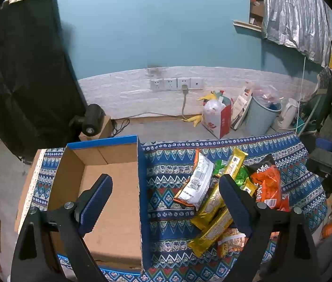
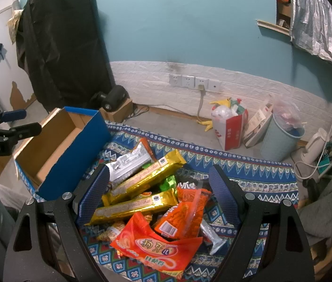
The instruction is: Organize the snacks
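Note:
A pile of snack packets lies on a patterned blue cloth [image 1: 170, 164]: gold bars [image 2: 142, 181], orange bags [image 2: 156, 246], a silver packet [image 2: 128, 162] and a green one [image 2: 168, 181]. The pile also shows in the left wrist view [image 1: 215, 202]. An empty open cardboard box with blue sides [image 1: 116, 188] stands left of the pile and shows in the right wrist view too [image 2: 55, 155]. My left gripper [image 1: 166, 188] is open and empty, straddling the box's right wall. My right gripper [image 2: 158, 181] is open and empty, hovering over the pile.
Beyond the table's far edge are a floor, a red-and-white bag [image 1: 217, 117], a light-blue bin [image 1: 262, 115] and a white kettle [image 1: 288, 115]. A black-covered stand [image 1: 24, 70] rises at the left. Wall sockets [image 1: 175, 83] sit on the white brick strip.

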